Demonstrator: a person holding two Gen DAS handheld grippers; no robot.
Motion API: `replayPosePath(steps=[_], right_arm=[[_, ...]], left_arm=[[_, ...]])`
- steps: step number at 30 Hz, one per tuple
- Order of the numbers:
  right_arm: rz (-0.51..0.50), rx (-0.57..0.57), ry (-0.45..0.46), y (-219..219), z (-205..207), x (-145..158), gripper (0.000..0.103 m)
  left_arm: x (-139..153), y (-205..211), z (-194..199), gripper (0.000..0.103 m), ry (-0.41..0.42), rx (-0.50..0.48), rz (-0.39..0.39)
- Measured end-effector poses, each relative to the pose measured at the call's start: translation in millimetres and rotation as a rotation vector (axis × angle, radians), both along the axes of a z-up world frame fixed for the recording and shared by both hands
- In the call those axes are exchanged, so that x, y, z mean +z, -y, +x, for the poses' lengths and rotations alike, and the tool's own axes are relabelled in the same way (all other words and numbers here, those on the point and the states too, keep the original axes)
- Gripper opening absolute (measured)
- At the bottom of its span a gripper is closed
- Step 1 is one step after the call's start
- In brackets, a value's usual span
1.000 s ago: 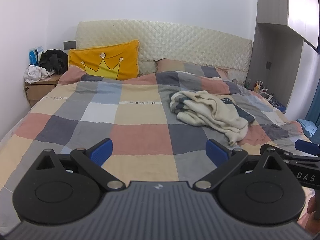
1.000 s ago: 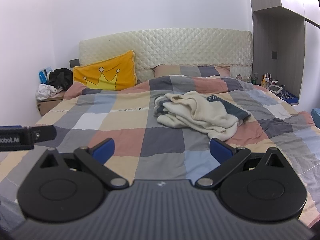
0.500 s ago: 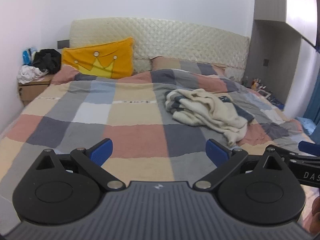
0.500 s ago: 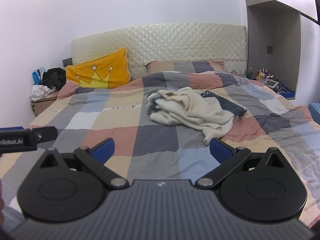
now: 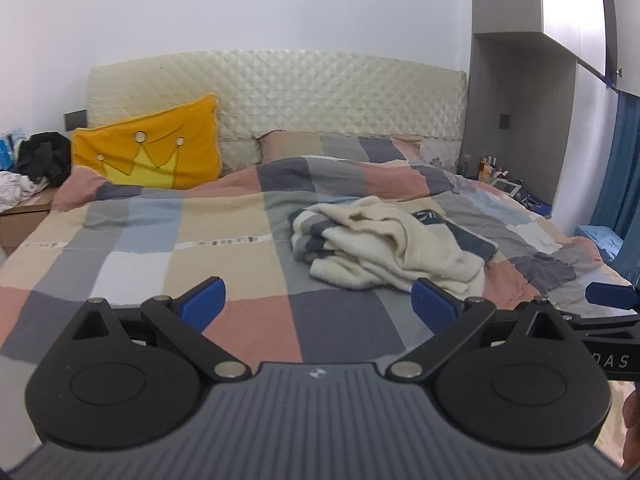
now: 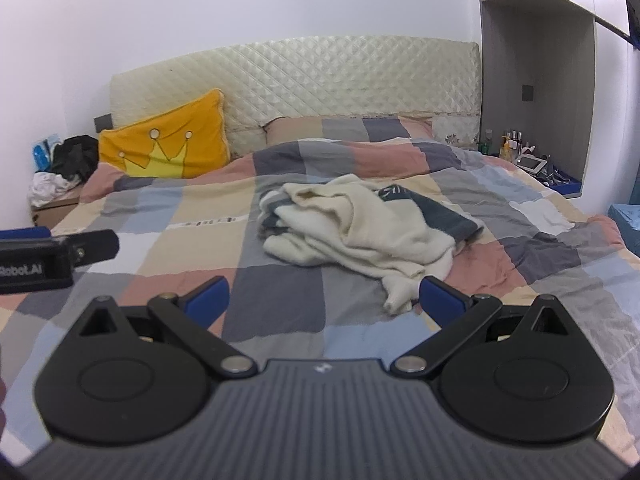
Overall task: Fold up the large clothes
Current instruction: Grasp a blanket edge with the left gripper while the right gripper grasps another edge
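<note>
A crumpled cream and dark grey garment [image 5: 392, 240] lies in a heap on the checked bedspread [image 5: 160, 240], right of the bed's middle. It also shows in the right wrist view [image 6: 360, 228]. My left gripper [image 5: 318, 304] is open and empty, held above the near part of the bed, short of the garment. My right gripper [image 6: 324, 298] is open and empty, its right finger close to the garment's near hanging corner [image 6: 398, 300]. Each gripper shows at the edge of the other's view.
An orange crown pillow [image 5: 148, 160] leans on the quilted headboard [image 5: 320, 92]. A bedside box with clothes [image 5: 28, 176] stands at left. A shelf niche with bottles [image 6: 520, 152] and a blue curtain [image 5: 624, 184] are at right.
Both grippers have moved forward over the bed towards the garment, which looks larger and nearer now. Both stay open.
</note>
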State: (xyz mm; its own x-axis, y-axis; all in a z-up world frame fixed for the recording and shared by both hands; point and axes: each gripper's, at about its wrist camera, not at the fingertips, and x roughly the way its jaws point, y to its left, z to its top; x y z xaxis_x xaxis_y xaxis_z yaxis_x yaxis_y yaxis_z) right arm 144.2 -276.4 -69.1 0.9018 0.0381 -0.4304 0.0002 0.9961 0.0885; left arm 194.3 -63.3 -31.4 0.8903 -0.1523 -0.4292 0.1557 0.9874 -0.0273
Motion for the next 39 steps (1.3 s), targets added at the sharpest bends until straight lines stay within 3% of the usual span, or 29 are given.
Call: replayPosePath(steps=[11,20,25,31,35,38,39], right_arm=[[0.055,-0.054,-0.035,19,104,-37,0.103],[0.076,-0.076,-0.039,27,195,-81,0.076],[0.091,-0.096,-0.029,34,246,-101,0.074],[0.080,-0.101,-0.016,35,302,-114,0.074],[0.068,-0.099,-0.011,35,330,-120,0.074],[0.065,-0.092,-0.020,33,347,-124,0.074],[0.060,-0.093,-0.022,33,351,-124,0.074]], left_arm=[[-61,36,159,0.101,0.001,-0.059,0.029],[-129,47,281,0.100,0.030,-0.093,-0.007],[-154,64,344,0.098,0.033,-0.129,-0.019],[-172,87,414,0.080,0.011,-0.174,-0.030],[-179,96,448,0.056,-0.012,-0.185,-0.033],[-185,102,469,0.048,-0.015,-0.188,-0.004],[-185,103,472,0.039,-0.013,-0.190,-0.006]])
